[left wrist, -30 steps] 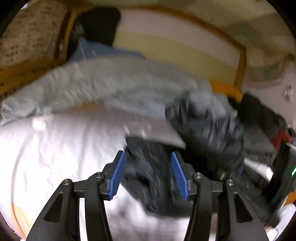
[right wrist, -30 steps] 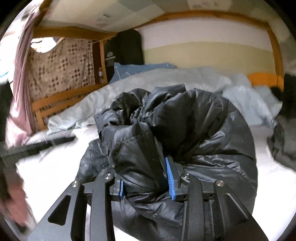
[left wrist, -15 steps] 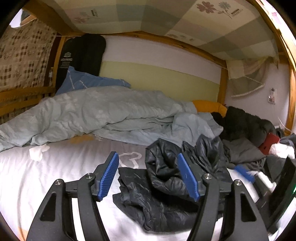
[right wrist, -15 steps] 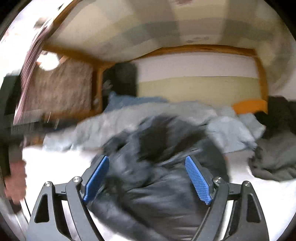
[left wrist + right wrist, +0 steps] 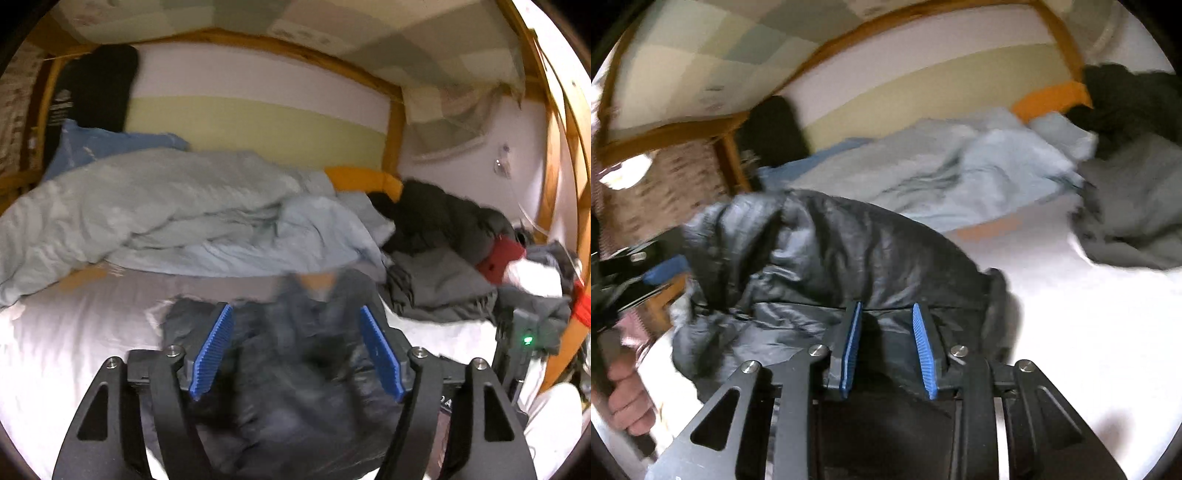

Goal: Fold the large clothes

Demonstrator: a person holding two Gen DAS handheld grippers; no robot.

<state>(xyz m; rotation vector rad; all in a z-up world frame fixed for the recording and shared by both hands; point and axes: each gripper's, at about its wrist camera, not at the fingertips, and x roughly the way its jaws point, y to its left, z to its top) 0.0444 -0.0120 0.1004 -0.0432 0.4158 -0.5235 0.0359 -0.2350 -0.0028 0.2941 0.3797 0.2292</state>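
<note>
My left gripper [image 5: 297, 350] gapes wide over the black puffer jacket [image 5: 295, 369] bunched on the white sheet [image 5: 74, 350]. My right gripper [image 5: 888, 347] is half open, jacket hem between its pads, not pinched.

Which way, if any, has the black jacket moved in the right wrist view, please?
Yes: the black jacket shifted left, toward the wooden bedpost, away from the grey clothes.

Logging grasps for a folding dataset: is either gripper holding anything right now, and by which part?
The right gripper has its fingers partly closed over an edge fold of the black puffer jacket; a firm pinch cannot be confirmed. The left gripper is open, holding nothing.
</note>
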